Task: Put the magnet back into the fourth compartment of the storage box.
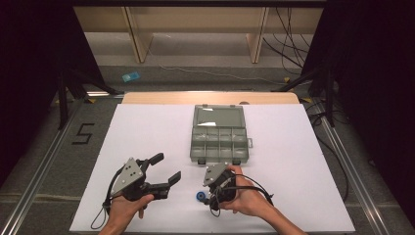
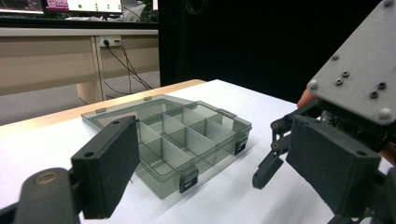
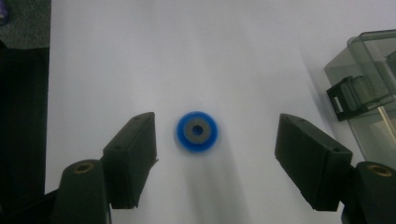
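Observation:
A small blue ring with a grey centre (image 3: 197,129) lies flat on the white table sheet (image 1: 147,132). My right gripper (image 3: 215,120) points down at it, with the jaws apart on either side of the ring and not touching it. From above, the blue ring (image 1: 200,197) lies just left of the right gripper (image 1: 206,191), near the table's front. A clear grey compartment box (image 1: 218,142) sits open at mid-table, its lid laid back on the far side. My left gripper (image 1: 167,167) is held open at the front left, with nothing between its jaws, facing the box (image 2: 187,140).
The box's latch corner (image 3: 348,95) is close to the right gripper's right jaw. The right gripper's grey plate (image 2: 359,70) is near the left gripper's right jaw. Beyond the table's far edge are floor cables (image 1: 288,54), a small blue object (image 1: 130,77) and wooden legs.

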Motion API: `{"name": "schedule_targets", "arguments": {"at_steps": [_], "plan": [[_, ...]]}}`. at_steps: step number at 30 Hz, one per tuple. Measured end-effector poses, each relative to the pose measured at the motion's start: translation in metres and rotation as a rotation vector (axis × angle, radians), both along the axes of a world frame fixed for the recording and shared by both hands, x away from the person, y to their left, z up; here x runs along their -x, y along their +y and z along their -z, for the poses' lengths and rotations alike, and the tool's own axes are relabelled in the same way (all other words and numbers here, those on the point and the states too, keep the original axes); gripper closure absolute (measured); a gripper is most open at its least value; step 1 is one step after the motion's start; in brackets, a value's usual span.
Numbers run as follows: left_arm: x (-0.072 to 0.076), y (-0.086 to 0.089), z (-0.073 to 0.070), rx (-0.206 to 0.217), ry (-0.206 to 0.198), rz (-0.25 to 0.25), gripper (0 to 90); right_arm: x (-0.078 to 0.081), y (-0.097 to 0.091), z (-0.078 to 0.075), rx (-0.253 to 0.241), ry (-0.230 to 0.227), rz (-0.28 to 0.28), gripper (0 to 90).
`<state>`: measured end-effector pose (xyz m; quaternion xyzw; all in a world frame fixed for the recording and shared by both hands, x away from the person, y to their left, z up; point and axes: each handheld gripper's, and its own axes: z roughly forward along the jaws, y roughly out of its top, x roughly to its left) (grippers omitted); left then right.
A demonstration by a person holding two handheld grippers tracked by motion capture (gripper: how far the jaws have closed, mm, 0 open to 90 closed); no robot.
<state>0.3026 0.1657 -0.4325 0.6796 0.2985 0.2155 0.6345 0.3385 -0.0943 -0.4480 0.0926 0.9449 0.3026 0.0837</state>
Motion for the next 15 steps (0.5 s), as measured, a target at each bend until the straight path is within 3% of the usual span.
{"name": "schedule_targets", "arguments": {"at_steps": [15], "plan": [[0.000,0.000,0.000,0.002,0.000,-0.002,16.4,-0.007,0.017,0.010,0.091,0.058,-0.055,41.0]]}}
